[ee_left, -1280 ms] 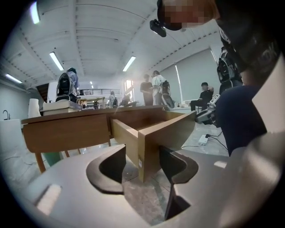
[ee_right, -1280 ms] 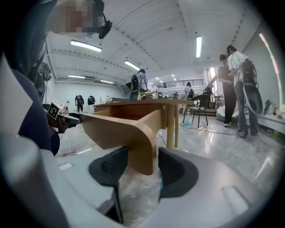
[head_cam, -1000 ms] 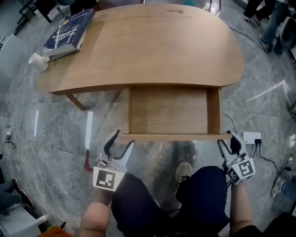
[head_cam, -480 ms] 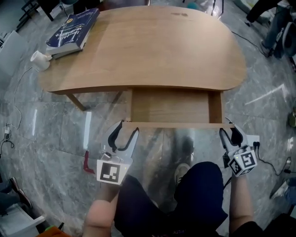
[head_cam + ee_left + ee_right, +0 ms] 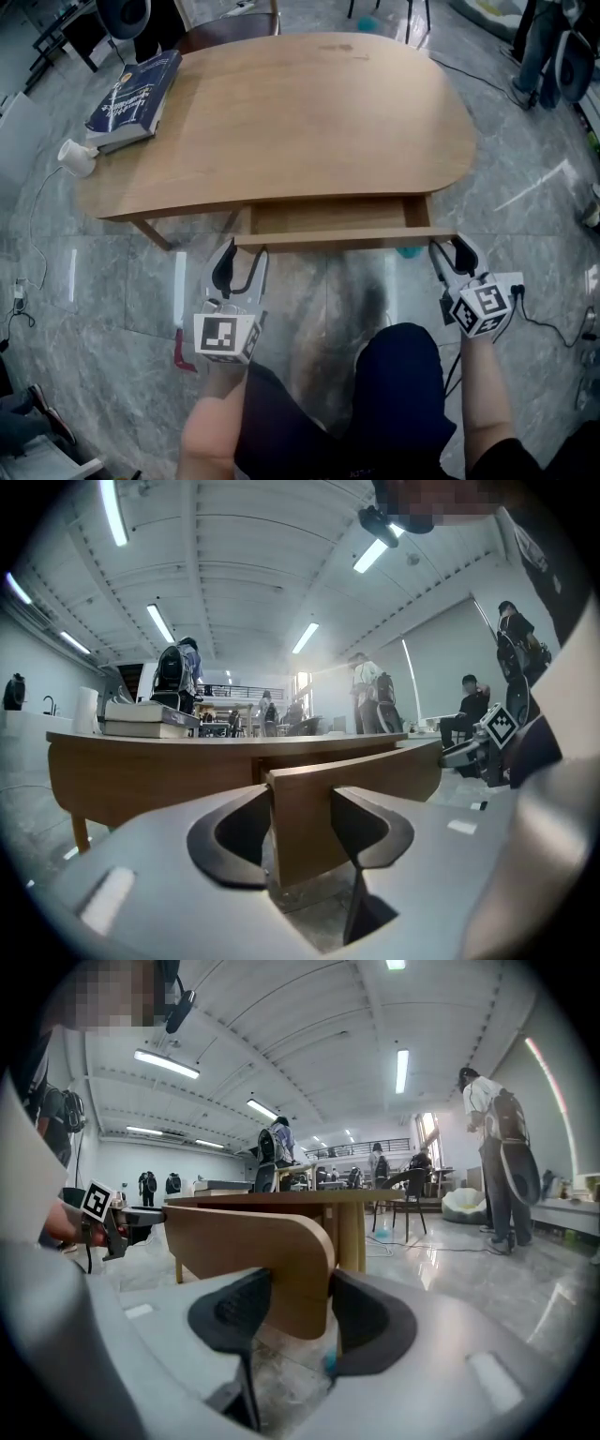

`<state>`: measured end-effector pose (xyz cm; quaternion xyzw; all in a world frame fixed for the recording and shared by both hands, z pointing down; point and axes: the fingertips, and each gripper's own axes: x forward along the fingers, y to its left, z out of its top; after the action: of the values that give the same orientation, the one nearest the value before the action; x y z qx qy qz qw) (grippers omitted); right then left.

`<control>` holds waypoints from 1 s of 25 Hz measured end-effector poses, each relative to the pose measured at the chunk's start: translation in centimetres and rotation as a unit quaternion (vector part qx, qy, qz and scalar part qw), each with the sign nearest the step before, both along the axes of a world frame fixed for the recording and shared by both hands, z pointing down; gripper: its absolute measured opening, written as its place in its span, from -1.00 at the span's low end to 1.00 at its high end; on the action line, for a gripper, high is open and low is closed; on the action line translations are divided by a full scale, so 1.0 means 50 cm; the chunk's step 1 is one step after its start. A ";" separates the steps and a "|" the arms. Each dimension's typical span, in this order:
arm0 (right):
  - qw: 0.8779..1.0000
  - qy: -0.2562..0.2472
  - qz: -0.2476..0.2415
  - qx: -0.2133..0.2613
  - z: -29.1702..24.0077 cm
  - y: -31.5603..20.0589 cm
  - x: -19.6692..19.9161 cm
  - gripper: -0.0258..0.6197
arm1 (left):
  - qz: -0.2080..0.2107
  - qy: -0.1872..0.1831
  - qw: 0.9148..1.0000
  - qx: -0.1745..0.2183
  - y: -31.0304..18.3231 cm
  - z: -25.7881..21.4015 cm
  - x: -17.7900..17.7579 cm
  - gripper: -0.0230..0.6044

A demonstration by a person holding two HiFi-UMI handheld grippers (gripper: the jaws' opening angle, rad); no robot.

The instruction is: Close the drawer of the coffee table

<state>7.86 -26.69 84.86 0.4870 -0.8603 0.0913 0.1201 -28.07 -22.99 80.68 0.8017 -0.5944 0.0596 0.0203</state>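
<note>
The left tool (image 5: 246, 251) has its jaws apart and clamped on nothing. They have just narrowed a little, and the left end of the drawer front (image 5: 342, 238) shows in the gap, seemingly met by the tips rather than pinched. The right tool (image 5: 453, 250) is also spread and holds nothing, and the rounded right end of the same board stands between its jaws. Both tools point roughly level at the board, one at each end. The drawer (image 5: 328, 216) sits under the near edge of the counter (image 5: 300, 112) and is most of the way in, with only a narrow strip of its inside showing. What shows of that strip looks bare, so it should be light. It is a stiff wooden box that probably slides easily but may rack and bind if one end leads. No handle or knob can be seen, and the smooth flat face gives pads little to bite on. Pushing squarely on the face near both ends with even pressure looks best. The tips should stay off the top edge, where they could be caught as the gap shuts. The counter stands on a glossy stone floor (image 5: 309, 300) and carries only a book (image 5: 131, 89), so a hard shove might shift it.
</note>
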 end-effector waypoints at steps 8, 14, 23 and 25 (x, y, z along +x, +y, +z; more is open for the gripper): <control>0.999 -0.015 0.041 -0.008 0.003 -0.044 0.001 -0.29 | -0.022 0.010 1.000 -0.012 -0.039 0.009 -0.003 -0.26; 0.996 -0.033 0.076 -0.014 0.005 -0.076 -0.002 -0.29 | -0.039 0.016 0.999 -0.024 -0.073 0.020 -0.011 -0.25; 0.992 -0.028 0.122 -0.015 0.005 -0.120 -0.008 -0.30 | -0.077 0.045 0.996 -0.031 -0.116 0.023 -0.020 -0.24; 0.990 -0.028 0.135 -0.017 0.006 -0.124 -0.008 -0.29 | -0.087 0.050 0.994 -0.032 -0.120 0.025 -0.021 -0.24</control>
<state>7.49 -32.90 85.18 0.5936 -0.7881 0.1350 0.0909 -29.10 -28.99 81.92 0.7481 -0.6576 0.0363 0.0805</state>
